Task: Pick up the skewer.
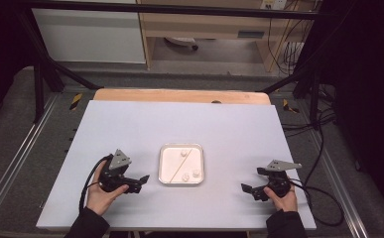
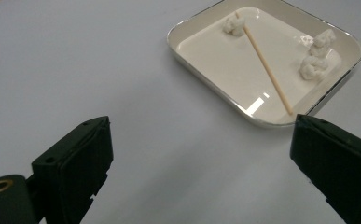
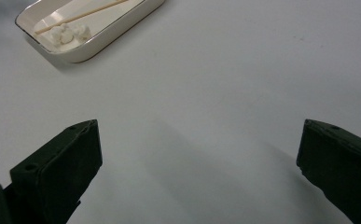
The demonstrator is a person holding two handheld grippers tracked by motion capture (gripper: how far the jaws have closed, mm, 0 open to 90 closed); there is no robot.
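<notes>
both wide-open grippers, left gripper (image 1: 139, 182) and right gripper (image 1: 249, 190), flank a white tray (image 1: 163, 168) on the pale table (image 1: 179, 124).

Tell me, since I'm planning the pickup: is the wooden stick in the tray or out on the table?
In the tray: the wooden stick lies slantwise across it.

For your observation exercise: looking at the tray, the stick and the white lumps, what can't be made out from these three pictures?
- White lumps: their material; too small in the high view, soft in the left gripper view.
- Tray: its far end is cut by the top edge of the right gripper view.
- Stick: its far tip meets a lump; whether it pierces it is unclear.
</notes>
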